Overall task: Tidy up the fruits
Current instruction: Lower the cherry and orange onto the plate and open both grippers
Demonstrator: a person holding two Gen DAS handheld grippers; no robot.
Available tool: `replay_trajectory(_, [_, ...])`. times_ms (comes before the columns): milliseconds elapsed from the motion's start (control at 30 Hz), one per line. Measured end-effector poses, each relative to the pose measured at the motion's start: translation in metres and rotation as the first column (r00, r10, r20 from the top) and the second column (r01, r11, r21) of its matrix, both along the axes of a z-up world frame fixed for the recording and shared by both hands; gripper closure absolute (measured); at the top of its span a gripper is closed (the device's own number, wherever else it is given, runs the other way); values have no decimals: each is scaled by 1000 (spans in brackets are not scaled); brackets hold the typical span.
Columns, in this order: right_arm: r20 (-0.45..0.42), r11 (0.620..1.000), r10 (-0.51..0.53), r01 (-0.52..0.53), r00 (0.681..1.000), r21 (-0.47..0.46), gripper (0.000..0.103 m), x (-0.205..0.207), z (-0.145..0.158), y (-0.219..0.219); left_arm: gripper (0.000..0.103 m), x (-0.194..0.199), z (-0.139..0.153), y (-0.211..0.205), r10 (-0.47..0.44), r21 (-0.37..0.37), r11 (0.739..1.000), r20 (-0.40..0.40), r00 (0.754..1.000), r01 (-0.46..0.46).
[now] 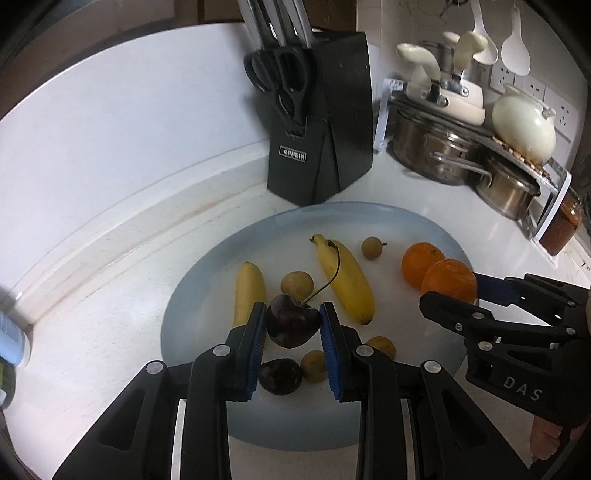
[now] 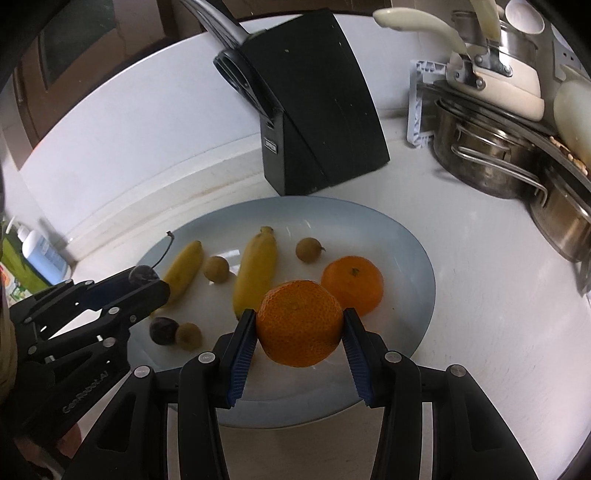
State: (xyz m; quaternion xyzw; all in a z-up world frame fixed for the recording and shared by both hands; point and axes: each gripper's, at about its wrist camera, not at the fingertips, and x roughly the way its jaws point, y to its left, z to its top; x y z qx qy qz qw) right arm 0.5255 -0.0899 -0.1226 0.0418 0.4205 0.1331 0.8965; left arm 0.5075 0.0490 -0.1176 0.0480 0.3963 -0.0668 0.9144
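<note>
Home kitchen. Identified by white countertop carrying black knife block with scissors, stacked steel pots on corner rack, hung ladles, wall sockets, and plate of fruit.

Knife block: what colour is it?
Black, with a small silver label; the knife block shows best in the left wrist view.

A dark stemmed cherry and a dimpled mandarin hang clamped above the pale-blue plate, bananas and longans lying toward eleven o'clock.
</note>
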Motion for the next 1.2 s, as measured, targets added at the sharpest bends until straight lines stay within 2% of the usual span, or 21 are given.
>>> replay_trajectory(700, [-47,1000,-7,7,999,-5,56,11,-15,-2,74,15,-14,-6,-19,18,1000,-42,999,20])
replay_trajectory(1200, [-52,1000,0,-1,999,-10,55,18,-21,4,63,5,-9,7,36,19,999,-16,999,-36])
